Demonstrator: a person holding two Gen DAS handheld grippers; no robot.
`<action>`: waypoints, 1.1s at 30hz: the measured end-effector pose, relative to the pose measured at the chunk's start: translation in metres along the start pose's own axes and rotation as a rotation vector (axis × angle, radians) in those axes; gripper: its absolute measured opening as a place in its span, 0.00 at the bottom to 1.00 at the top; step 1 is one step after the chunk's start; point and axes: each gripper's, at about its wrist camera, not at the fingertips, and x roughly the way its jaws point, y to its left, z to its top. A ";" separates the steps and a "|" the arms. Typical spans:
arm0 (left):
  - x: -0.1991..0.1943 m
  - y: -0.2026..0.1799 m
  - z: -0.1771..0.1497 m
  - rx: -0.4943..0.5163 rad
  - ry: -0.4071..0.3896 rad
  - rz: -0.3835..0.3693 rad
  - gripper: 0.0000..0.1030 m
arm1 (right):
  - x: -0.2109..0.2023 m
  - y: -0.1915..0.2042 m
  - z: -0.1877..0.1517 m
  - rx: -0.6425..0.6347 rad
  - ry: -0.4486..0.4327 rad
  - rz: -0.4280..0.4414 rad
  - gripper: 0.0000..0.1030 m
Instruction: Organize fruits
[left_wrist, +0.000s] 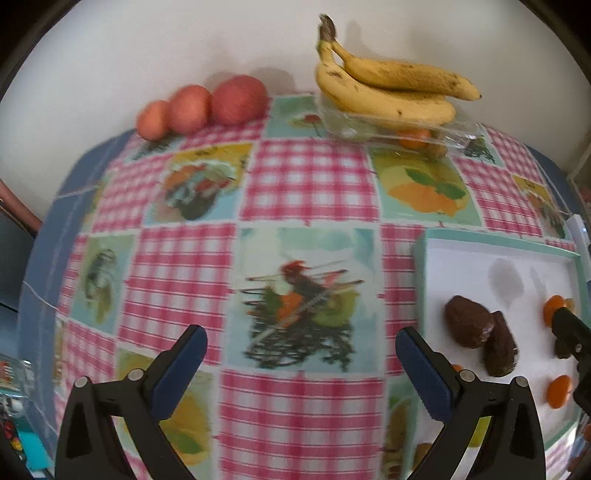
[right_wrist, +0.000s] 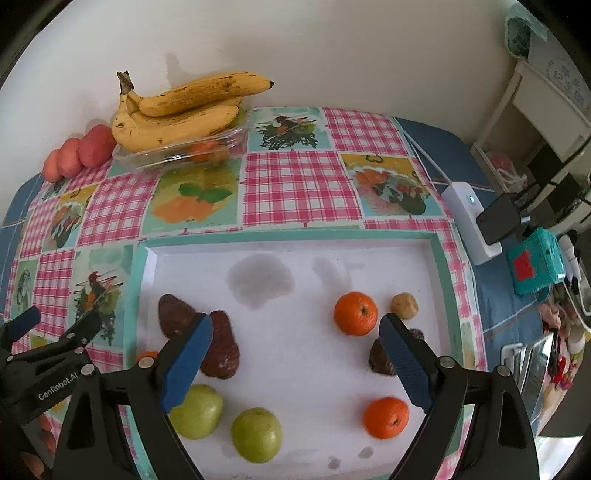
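Observation:
My left gripper (left_wrist: 301, 341) is open and empty above the checked tablecloth, left of the white tray (left_wrist: 480, 254). My right gripper (right_wrist: 295, 332) is open and empty above the tray (right_wrist: 295, 236). In the tray lie two dark brown avocados (right_wrist: 219, 349), two green apples (right_wrist: 256, 435), two oranges (right_wrist: 355, 313), a small tan fruit (right_wrist: 404, 305) and a dark fruit (right_wrist: 380, 356) beside the right finger. At the far edge a bunch of bananas (right_wrist: 181, 110) rests on a clear plastic box (right_wrist: 177, 153). Three red apples (left_wrist: 201, 107) stand in a row against the wall.
A white power strip (right_wrist: 469, 218) with a black plug and a teal box (right_wrist: 537, 260) lie to the right of the tray. The left gripper's body (right_wrist: 48, 350) shows at the tray's left edge. A white wall backs the table.

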 end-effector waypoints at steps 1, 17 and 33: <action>-0.003 0.004 0.000 0.000 -0.010 0.015 1.00 | -0.003 0.002 -0.001 0.007 -0.002 0.000 0.89; -0.025 0.068 -0.037 -0.098 0.012 0.131 1.00 | -0.031 0.042 -0.042 -0.043 0.024 0.016 0.89; -0.043 0.079 -0.089 -0.090 0.057 0.167 1.00 | -0.043 0.037 -0.102 0.002 0.062 0.062 0.89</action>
